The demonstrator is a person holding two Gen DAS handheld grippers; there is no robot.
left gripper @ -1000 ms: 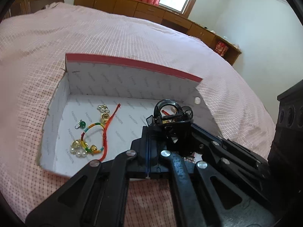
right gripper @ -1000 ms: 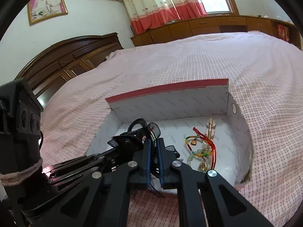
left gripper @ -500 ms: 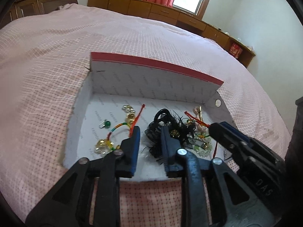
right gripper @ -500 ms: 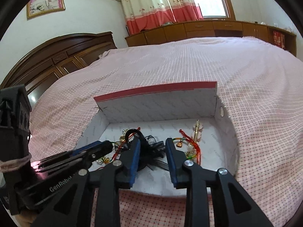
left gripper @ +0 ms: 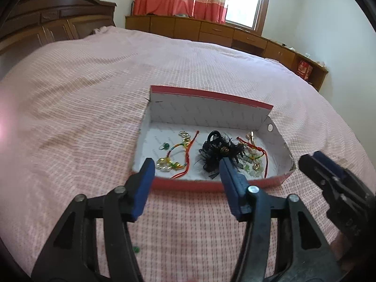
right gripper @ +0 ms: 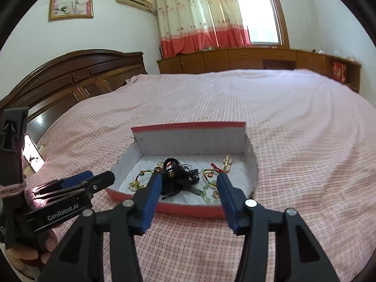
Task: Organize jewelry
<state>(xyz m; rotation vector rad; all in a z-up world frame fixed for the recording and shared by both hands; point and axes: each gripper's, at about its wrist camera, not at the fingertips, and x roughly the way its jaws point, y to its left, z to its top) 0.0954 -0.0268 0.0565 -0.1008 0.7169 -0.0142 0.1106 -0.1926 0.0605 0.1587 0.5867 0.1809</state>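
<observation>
Jewelry lies in the shallow box [left gripper: 211,108] on the bed [left gripper: 94,94]: a black feathered hair clip [left gripper: 218,150] in the middle, a beaded cord bracelet [left gripper: 178,157] on the left, and a red cord bracelet [left gripper: 255,157] with green beads on the right. I judge all of it light. The feathers are soft and fragile, so I would take the clip by its stiff loop at the far end. The cords are limp and may tangle. The box is thin white cardboard with red edges. My left gripper [left gripper: 185,166] and right gripper [right gripper: 189,183] are both spread wide and hold nothing, near the box front.
</observation>
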